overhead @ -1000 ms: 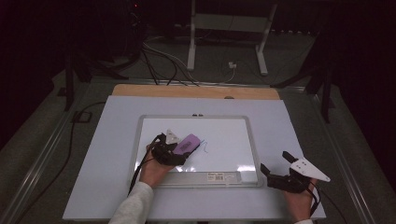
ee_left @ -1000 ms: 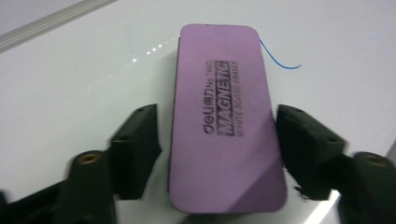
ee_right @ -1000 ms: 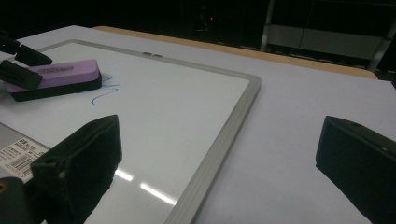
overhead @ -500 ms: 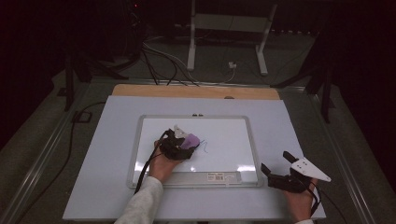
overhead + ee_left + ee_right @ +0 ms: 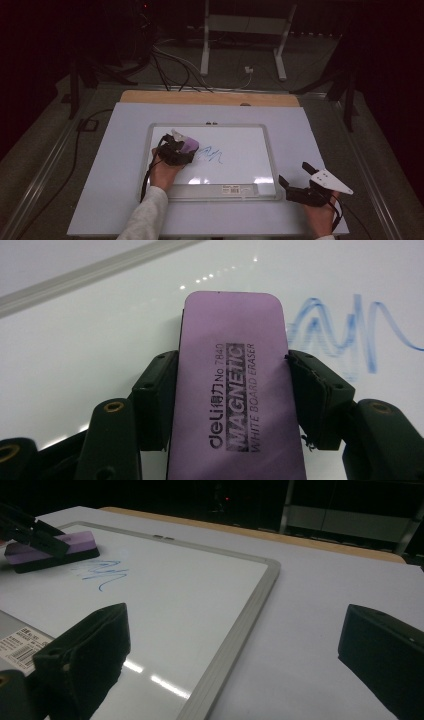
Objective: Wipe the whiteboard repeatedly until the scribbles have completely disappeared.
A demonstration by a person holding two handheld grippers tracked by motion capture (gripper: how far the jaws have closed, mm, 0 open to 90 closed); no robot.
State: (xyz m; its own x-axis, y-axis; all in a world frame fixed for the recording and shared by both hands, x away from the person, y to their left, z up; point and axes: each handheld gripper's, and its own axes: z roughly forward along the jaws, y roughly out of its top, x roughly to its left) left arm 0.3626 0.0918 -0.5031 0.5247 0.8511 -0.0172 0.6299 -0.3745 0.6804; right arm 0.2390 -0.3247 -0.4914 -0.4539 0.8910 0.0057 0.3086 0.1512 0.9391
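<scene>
Two grippers over one whiteboard [image 5: 260, 150] on a pale worktop [image 5: 110, 165]. High view: left gripper [image 5: 176, 150] on the board's left part, purple eraser [image 5: 189, 145] beside blue scribble [image 5: 212, 155]; right gripper [image 5: 300, 187] off the board's right corner. Left gripper view: jaws clamp the eraser's long sides, pad flat on the board. Right gripper view: jaws wide apart, nothing between them.

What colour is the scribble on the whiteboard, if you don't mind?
Blue: the scribble shows best in the left gripper view, beside the eraser.
</scene>
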